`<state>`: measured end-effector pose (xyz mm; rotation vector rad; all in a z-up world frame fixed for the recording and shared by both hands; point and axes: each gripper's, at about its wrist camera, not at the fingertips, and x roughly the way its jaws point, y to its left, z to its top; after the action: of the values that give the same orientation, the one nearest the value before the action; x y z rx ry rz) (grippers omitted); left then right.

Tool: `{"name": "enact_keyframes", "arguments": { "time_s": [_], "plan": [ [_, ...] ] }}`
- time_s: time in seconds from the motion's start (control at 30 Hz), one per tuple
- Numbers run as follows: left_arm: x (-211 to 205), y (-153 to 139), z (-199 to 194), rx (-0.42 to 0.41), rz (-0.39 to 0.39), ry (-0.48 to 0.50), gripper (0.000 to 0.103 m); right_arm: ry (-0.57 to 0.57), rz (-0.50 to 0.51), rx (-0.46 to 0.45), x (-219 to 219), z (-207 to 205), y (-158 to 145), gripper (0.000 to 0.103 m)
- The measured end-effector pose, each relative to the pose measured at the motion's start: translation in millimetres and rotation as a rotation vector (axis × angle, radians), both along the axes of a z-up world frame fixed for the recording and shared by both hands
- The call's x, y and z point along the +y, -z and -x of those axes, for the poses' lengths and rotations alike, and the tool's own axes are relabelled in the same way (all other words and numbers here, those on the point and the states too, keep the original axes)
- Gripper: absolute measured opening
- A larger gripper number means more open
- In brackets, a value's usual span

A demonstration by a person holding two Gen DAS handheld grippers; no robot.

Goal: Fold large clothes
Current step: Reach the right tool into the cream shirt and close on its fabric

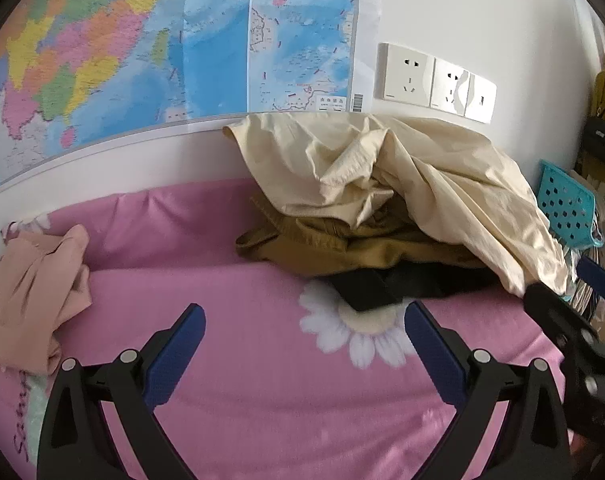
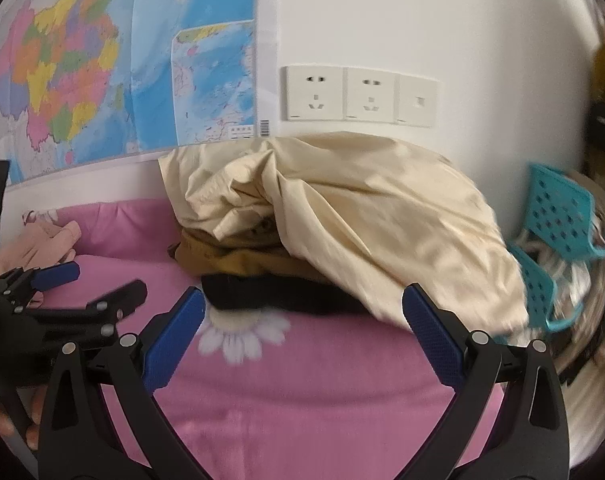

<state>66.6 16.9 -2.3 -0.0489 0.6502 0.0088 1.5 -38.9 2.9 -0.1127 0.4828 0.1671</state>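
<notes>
Right, both grippers hover over the pink bedsheet w/ white daisy print point(image 1: 262, 400), neither touching cloth. The left gripper point(image 1: 304, 316) has its jaws spread wide, empty; the right gripper point(image 2: 302, 300) likewise, jaws wide apart, nothing between them. Landmark: the heap of clothes at the wall. Its top is a crumpled cream cotton garment point(image 1: 422, 176), draped over an olive-brown folded garment point(image 1: 342, 240), which sits on a black garment point(image 1: 382, 284) at the bottom. Left gripper is just in front of the heap's black edge; right gripper near the heap's front-right side. A peach-pink garment point(image 1: 30, 292) lies well left of the heap. Behind the heap: a coloured wall map point(image 1: 142, 48) and white wall sockets point(image 1: 434, 80). A teal perforated plastic basket point(image 2: 558, 216) is right of the heap.
</notes>
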Motion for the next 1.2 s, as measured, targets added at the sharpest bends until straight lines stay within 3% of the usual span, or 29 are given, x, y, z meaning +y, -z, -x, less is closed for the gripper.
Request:
{"name": "enact_keyframes", "arguments": {
  "time_s": [0.23, 0.33, 0.53, 0.63, 0.77, 0.87, 0.9, 0.93, 0.97, 1.07, 1.2],
  "plan": [
    [24, 9, -47, 0.02, -0.002, -0.083, 0.097, -0.019, 0.141, 0.02, 19, -84, 8, 0.097],
    [37, 12, -59, 0.024, -0.018, -0.113, 0.097, -0.038, 0.222, 0.042, 32, -115, 18, 0.09],
    [56, 20, -75, 0.041, -0.041, -0.147, 0.097, -0.059, 0.374, 0.053, 52, -157, 32, 0.054],
    [66, 24, -80, 0.046, -0.045, -0.152, 0.097, -0.11, 0.411, 0.042, 56, -154, 24, 0.018],
    [76, 28, -85, 0.044, -0.05, -0.15, 0.097, -0.152, 0.301, -0.049, 31, -123, -27, 0.01],
    [85, 31, -91, 0.038, -0.052, -0.149, 0.097, -0.136, 0.138, -0.074, -8, -108, -63, 0.01],
    [87, 32, -93, 0.039, -0.052, -0.151, 0.097, -0.135, 0.154, -0.043, -12, -110, -63, 0.013],
    [89, 33, -95, 0.038, -0.052, -0.153, 0.097, -0.138, 0.182, -0.01, -12, -114, -57, 0.022],
    [91, 34, -98, 0.037, -0.053, -0.155, 0.097, -0.136, 0.226, 0.012, -6, -117, -51, 0.042],
    [93, 35, -104, 0.036, -0.065, -0.164, 0.097, -0.164, 0.385, 0.023, 20, -128, -31, 0.068],
    [99, 37, -107, 0.04, -0.069, -0.174, 0.097, -0.199, 0.492, 0.032, 50, -145, -11, 0.071]
  ]
}}
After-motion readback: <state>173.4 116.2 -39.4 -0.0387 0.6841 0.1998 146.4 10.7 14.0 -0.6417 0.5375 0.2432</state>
